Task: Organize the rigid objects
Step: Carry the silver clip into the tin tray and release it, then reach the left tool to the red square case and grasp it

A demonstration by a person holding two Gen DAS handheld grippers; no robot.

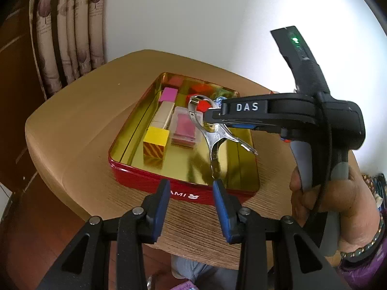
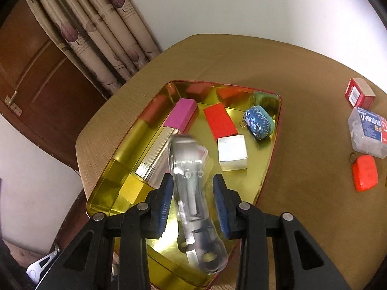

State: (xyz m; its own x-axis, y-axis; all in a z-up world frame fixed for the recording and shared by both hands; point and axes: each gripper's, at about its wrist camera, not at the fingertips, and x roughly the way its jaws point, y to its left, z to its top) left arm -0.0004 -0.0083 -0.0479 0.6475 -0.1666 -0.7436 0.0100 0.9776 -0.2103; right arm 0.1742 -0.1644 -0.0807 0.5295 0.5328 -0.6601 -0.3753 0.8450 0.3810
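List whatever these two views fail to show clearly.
- Metal clamp: motion-blurred in the right wrist view; contact with the fingers is unclear.
- Tin logo: cut off by the left gripper.
- Clear box label: too small to read.

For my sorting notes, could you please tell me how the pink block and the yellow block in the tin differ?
The pink block is long and flat; the yellow block is a cube. The pink block lies at the tin's far end, the yellow block at its near end. Both sit along the same wall, either end of a silver bar.
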